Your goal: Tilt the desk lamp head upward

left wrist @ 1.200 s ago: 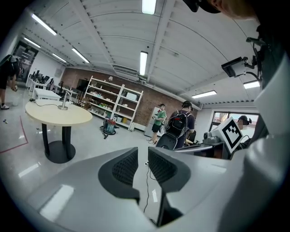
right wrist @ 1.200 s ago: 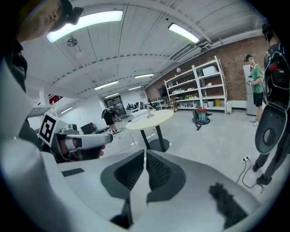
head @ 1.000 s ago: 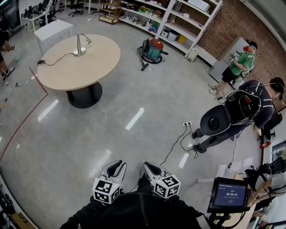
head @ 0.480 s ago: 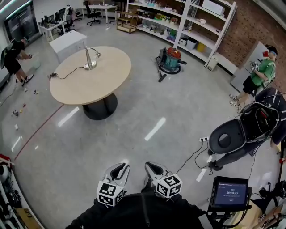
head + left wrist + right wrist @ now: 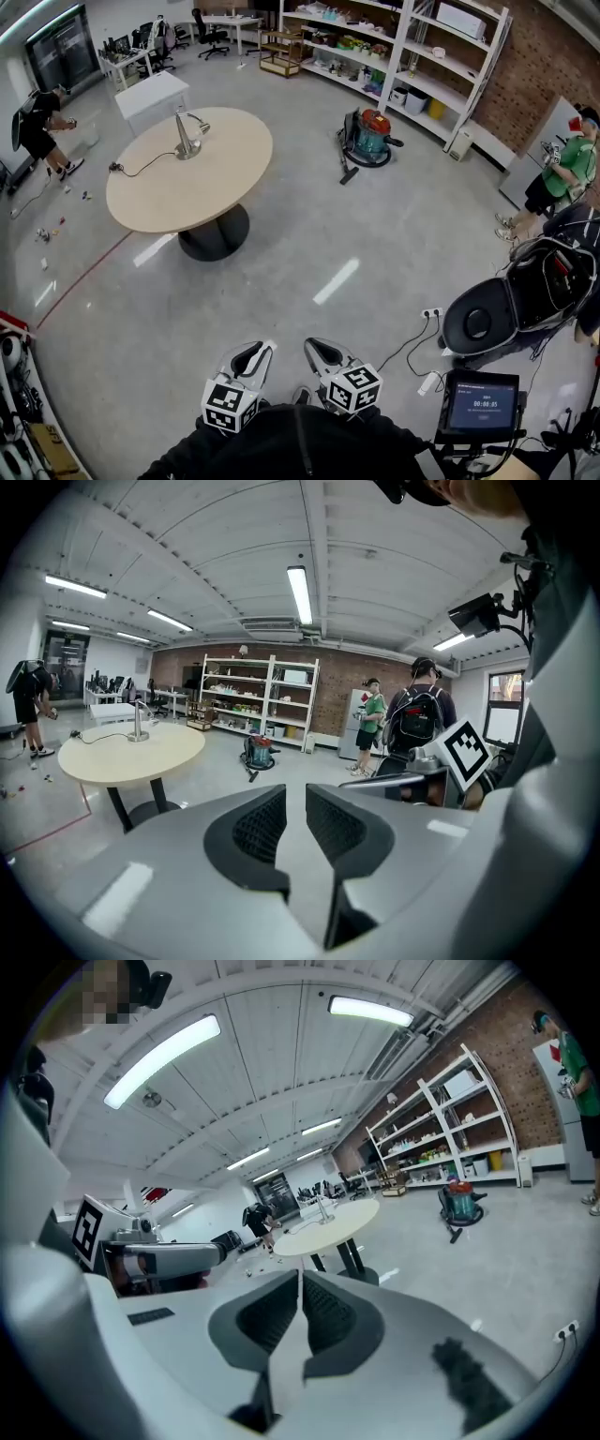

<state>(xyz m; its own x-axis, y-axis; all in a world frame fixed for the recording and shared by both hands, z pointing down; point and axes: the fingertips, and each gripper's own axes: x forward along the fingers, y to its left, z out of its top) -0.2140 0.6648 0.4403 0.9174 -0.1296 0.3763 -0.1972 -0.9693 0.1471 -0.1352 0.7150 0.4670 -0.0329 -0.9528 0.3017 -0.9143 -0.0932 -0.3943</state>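
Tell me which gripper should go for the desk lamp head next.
Left, narrowly. The desk lamp stands on the round table, ahead and to the left, so the left gripper is on its side, jaws slightly apart and empty. The right gripper has its jaws together. Neither is near it.

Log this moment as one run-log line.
stage: before contact | desk lamp: on round table, far off | left gripper: open, empty | right gripper: shut, empty
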